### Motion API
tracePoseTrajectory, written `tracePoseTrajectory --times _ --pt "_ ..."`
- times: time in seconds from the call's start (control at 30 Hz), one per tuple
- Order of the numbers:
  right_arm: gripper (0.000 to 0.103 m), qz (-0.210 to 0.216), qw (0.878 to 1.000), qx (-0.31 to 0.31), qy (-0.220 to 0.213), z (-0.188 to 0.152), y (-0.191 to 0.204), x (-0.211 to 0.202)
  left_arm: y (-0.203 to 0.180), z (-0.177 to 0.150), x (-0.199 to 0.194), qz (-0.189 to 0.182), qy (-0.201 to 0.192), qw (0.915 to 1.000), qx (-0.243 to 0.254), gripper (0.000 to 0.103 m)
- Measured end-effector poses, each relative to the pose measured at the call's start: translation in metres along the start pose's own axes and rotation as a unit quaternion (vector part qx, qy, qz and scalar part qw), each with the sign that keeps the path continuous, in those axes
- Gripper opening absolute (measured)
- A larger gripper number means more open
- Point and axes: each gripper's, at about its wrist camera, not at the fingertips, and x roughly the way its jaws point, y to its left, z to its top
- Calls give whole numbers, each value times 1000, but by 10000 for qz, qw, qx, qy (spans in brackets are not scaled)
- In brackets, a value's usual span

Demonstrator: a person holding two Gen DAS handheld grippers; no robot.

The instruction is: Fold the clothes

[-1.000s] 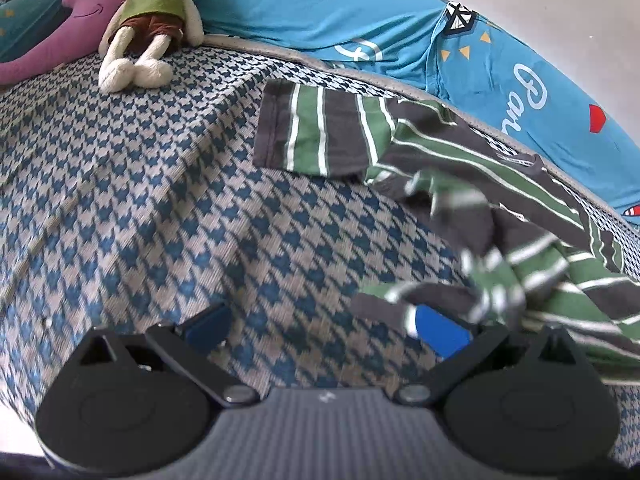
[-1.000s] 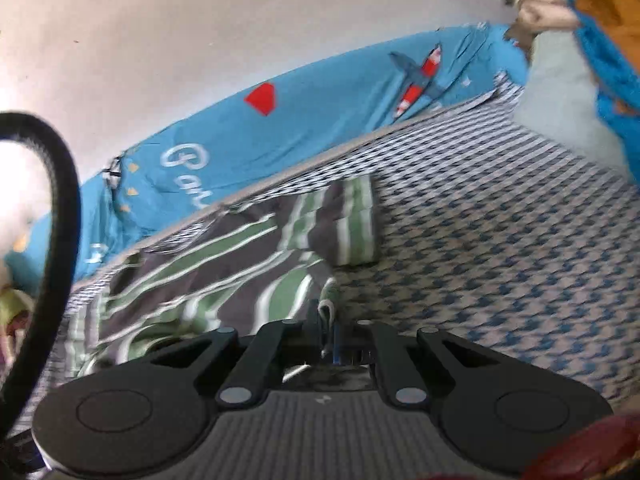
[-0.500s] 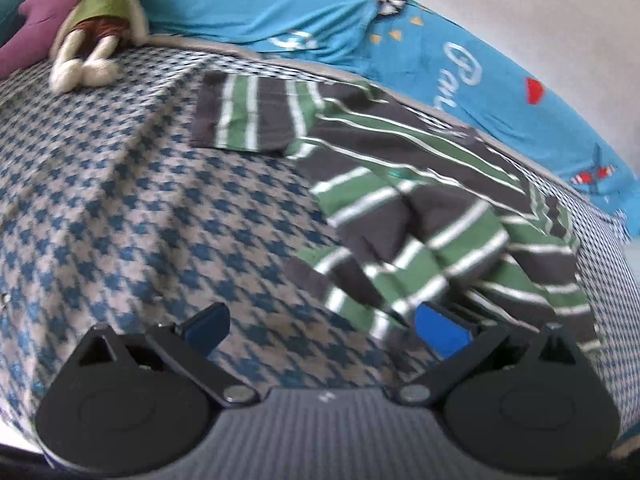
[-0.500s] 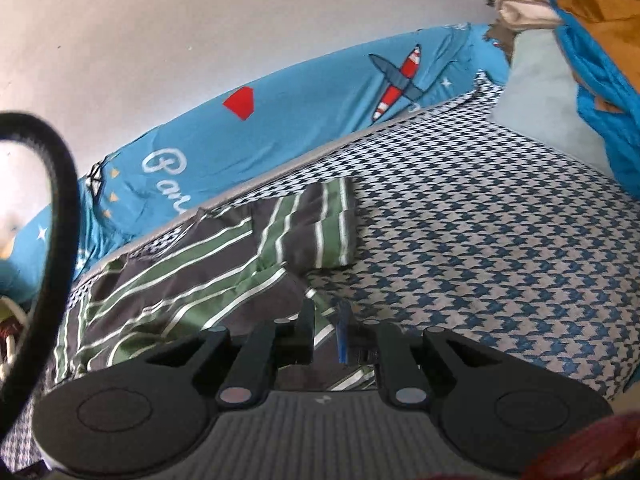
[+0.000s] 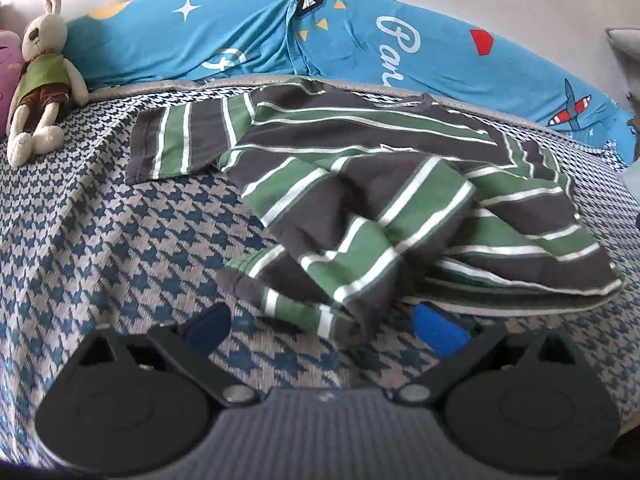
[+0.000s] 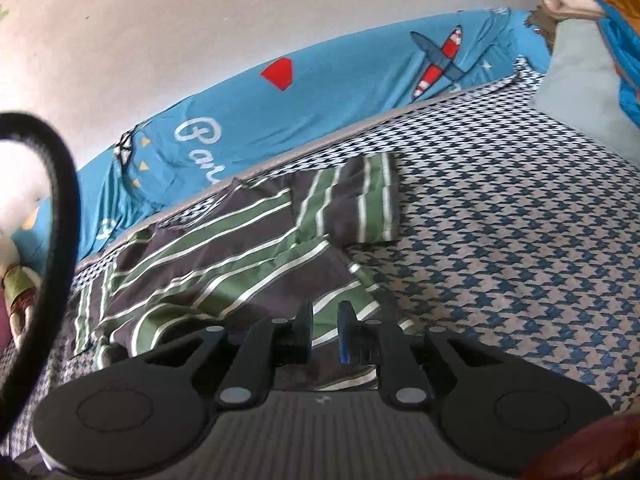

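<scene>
Bed (image 5: 100,220): shirt (image 5: 400,200) lies crosswise, hem bunched just ahead of left gripper (image 5: 326,330), jaws wide; right gripper (image 6: 324,330), slightly parted, over its other edge.

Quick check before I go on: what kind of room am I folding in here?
Most likely a bedroom. The striped shirt lies on a bed with a houndstooth cover, a long blue printed pillow runs along the wall, and a stuffed rabbit sits at one end.

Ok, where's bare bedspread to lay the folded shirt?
Free: the patch between the stuffed rabbit and the striped shirt's left sleeve, and the stretch right of the shirt's other sleeve in the right wrist view. Crowded: along the blue bolster.
</scene>
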Motion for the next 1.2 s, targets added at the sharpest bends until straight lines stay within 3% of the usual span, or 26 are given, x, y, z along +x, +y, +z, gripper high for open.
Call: tracePoseTrajectory --times 0.2,0.3,0.67,0.93,1.13,1.2 --pt "20 504 9974 -462 244 -4 19 6 9 9 1 -52 14 9998 -216 46" --pt "20 776 9925 -867 367 -8 34 9 13 20 -2 -10 -85 9996 -271 39" --pt "20 1248 9673 -2090 717 -29 88 28 39 74 28 226 10 9989 -409 39" --pt "20 1551 9510 -2519 904 -42 121 45 62 106 62 234 227 9987 -389 43" --pt "20 1793 9388 -2770 991 -56 154 60 77 116 84 197 475 9975 -483 52" --pt "20 1875 9334 -2897 983 -61 165 65 86 120 84 193 466 9962 -710 71"
